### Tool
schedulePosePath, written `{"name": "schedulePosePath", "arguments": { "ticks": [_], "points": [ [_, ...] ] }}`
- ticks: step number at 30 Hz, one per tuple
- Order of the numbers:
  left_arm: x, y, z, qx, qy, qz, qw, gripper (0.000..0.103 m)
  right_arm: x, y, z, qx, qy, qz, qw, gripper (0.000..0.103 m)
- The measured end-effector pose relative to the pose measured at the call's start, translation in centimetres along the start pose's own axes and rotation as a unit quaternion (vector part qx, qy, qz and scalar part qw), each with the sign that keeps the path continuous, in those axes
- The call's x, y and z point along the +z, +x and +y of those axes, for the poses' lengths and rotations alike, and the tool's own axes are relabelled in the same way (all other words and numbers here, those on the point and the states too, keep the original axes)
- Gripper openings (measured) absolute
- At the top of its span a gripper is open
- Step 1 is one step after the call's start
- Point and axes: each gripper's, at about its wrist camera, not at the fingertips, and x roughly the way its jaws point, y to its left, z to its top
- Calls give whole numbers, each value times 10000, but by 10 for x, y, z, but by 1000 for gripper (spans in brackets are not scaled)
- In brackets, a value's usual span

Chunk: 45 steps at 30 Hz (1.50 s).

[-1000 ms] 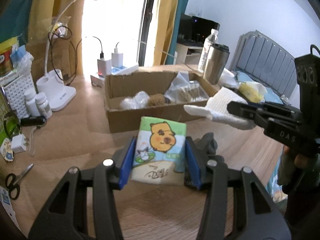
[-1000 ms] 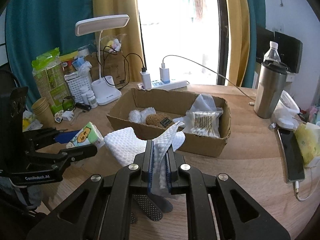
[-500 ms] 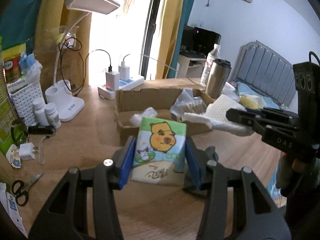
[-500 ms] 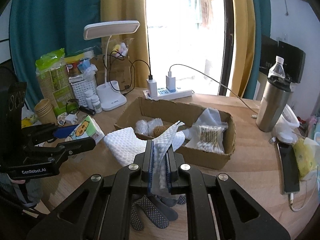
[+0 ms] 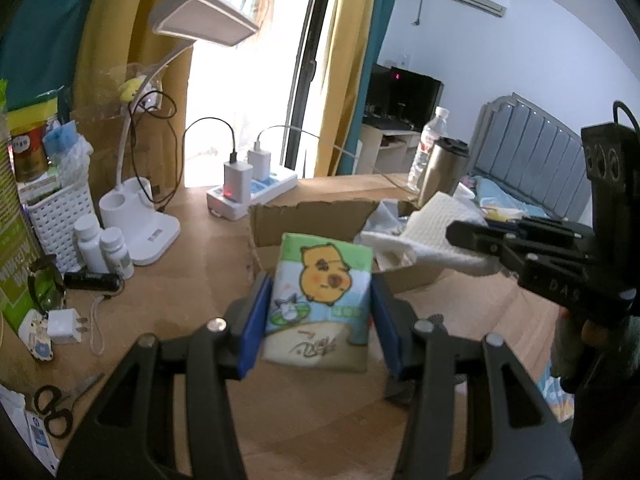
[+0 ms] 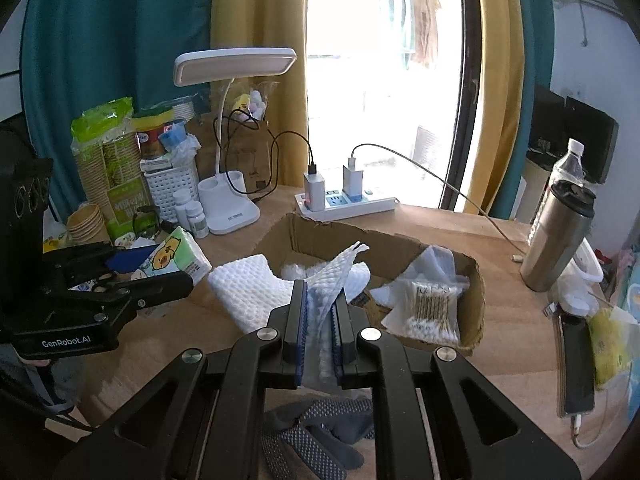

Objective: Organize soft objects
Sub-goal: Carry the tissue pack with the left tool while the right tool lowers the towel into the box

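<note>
Left wrist view shows the tissue pack [image 5: 320, 300] pinched in the left gripper [image 5: 320, 312] jaws above the table [image 5: 192, 248], the right gripper [image 6: 320, 320] jaws pinching the white cloth [image 6: 256, 288] near the cardboard box [image 6: 472, 280]; best carry both over its rim before releasing.

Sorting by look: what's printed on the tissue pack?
An orange cartoon capybara on green and white; the tissue pack shows best from the left wrist.

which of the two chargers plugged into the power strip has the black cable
The grey charger, the left of the two on the power strip in the right wrist view. Its cable is black; the white charger beside it carries a pale cable.
</note>
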Motion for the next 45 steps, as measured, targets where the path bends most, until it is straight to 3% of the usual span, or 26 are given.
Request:
{"name": "schedulePosePath", "arguments": {
  "ticks": [21, 37, 45],
  "points": [
    [14, 19, 47, 196, -184, -107, 9996, 50, 34, 63, 15, 328, -282, 173, 9989, 12],
    [27, 50, 64, 122, -296, -139, 9994, 50, 51, 107, -1, 320, -297, 290, 9986, 12],
    [25, 68, 78, 316, -362, -45, 9988, 50, 53, 136, -5, 266, -215, 409, 9986, 12]
  ]
}}
